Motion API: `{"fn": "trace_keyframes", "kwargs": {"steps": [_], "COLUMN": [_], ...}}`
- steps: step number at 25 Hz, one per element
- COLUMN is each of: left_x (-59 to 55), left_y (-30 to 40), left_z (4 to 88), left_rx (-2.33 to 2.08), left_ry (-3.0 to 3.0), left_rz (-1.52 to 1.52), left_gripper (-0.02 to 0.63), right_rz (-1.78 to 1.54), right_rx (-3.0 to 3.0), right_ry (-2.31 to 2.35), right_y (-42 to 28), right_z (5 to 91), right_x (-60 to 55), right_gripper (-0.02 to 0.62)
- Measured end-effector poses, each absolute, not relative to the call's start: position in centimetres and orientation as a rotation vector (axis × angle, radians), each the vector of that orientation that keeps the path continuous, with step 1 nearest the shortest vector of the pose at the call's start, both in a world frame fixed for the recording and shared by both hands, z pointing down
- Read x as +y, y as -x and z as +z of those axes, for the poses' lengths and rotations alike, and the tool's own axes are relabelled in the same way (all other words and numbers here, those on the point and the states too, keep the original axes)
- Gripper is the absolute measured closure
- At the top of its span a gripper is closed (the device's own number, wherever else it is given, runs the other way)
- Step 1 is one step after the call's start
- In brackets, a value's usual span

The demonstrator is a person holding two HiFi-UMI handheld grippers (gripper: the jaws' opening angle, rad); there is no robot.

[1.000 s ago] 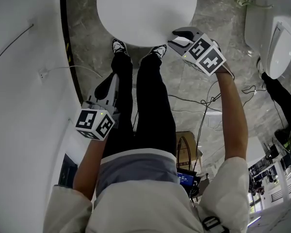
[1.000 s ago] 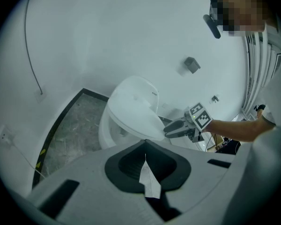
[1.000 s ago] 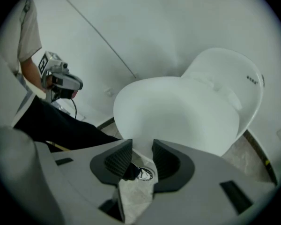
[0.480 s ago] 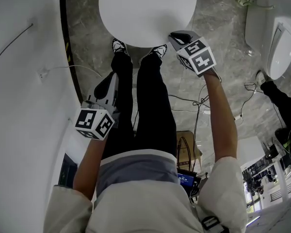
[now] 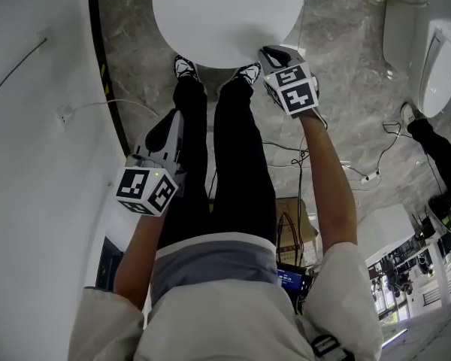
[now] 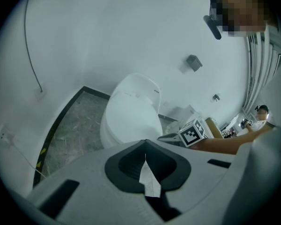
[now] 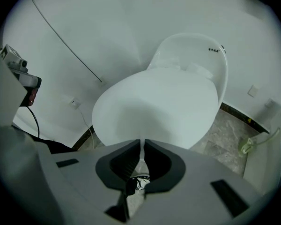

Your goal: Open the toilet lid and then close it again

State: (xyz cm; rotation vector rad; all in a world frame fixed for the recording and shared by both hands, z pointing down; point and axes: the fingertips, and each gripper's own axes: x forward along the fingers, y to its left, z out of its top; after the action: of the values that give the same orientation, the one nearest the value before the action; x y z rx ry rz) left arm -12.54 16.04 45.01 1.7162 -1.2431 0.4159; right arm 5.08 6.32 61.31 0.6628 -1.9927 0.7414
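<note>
The white toilet lid (image 5: 225, 13) lies shut over the bowl, straight ahead of my feet; it also fills the right gripper view (image 7: 159, 107) and shows in the left gripper view (image 6: 131, 111). My right gripper (image 5: 269, 53) points steeply down at the lid's front right edge. Its jaws (image 7: 141, 143) have just been closing and now stand shut, with nothing between them and only a thin slit left. My left gripper (image 5: 167, 130) hangs by my left thigh, well back from the toilet, shut (image 6: 145, 153) and empty.
A curved white wall (image 5: 37, 126) with a black base strip runs along the left. A second toilet (image 5: 436, 59) stands at the far right, with another person's leg (image 5: 443, 153) near it. Cables (image 5: 346, 171) trail over the marble floor behind me. My shoes (image 5: 184, 68) stand at the bowl's foot.
My right gripper has sunk and shifted left to the lid's front edge, rolled at the wrist, and its jaws have closed. The left gripper has stayed put.
</note>
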Motion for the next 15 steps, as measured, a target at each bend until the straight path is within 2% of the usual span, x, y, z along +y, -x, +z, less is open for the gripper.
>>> {"fn": "trace_keyframes", "kwargs": {"steps": [15], "left_x": [16.2], "left_y": [13.8], "left_z": [45.1], "left_rx": [-1.227], "left_ry": [-1.735], "left_rz": [0.418], "left_gripper": [0.600], "right_rz": [0.771], "right_rx": [-1.851], "right_ry": [-0.805], "right_y": [-5.3], "right_z": [65.9], "right_x": [6.9], "right_gripper": [0.568]}}
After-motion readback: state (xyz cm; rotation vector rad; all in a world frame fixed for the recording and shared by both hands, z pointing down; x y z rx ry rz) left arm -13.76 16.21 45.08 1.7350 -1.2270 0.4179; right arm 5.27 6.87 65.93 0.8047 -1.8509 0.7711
